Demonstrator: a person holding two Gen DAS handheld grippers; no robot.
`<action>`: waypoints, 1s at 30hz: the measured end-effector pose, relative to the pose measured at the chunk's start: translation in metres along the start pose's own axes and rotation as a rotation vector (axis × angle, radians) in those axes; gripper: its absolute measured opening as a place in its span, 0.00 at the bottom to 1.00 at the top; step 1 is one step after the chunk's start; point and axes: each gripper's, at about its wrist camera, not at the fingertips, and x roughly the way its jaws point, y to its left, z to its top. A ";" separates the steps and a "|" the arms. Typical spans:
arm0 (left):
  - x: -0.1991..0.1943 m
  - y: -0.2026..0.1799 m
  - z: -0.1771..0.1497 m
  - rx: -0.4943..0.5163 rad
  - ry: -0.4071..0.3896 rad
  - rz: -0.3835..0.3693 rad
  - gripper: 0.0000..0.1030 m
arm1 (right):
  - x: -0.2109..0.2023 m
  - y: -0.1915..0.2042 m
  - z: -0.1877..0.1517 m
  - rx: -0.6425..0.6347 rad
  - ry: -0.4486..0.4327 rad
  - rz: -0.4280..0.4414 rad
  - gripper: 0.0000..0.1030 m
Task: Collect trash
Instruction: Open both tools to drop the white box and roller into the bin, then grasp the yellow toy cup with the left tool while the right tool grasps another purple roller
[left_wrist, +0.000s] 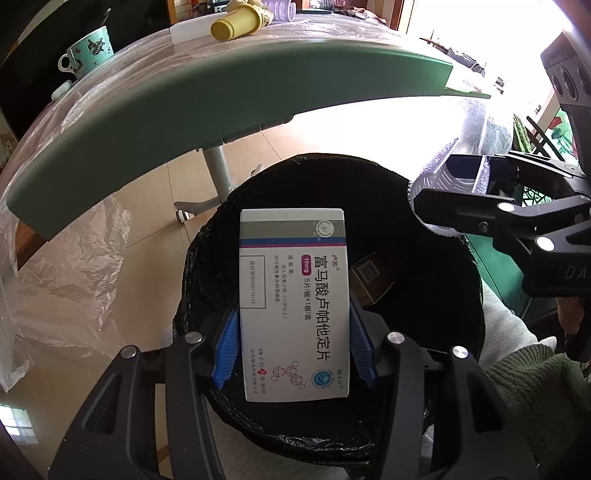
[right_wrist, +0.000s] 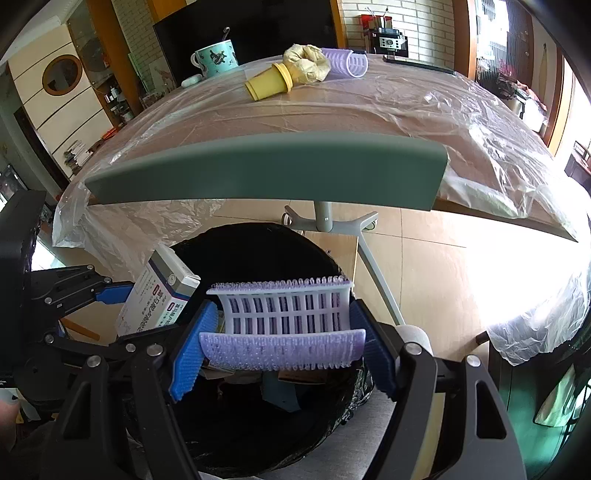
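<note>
My left gripper is shut on a white medicine box with Chinese print, held over the open black-lined trash bin. The box also shows in the right wrist view. My right gripper is shut on a purple hair roller, held over the same bin. The right gripper shows in the left wrist view at the bin's far right rim. Some trash lies inside the bin.
A table covered in clear plastic stands behind the bin, with a grey-green chair back in front of it. On the table are a yellow cup, a crumpled yellow wad, another purple roller and a teal mug.
</note>
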 end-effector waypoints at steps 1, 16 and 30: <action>0.001 0.000 0.000 0.001 0.001 -0.001 0.51 | 0.002 -0.001 0.000 0.005 0.003 -0.001 0.71; -0.001 0.003 0.001 0.002 -0.067 0.032 0.88 | 0.005 -0.007 -0.003 0.047 -0.005 0.021 0.86; -0.009 0.003 0.005 -0.002 -0.070 0.018 0.88 | -0.008 -0.009 0.000 0.036 -0.050 0.007 0.88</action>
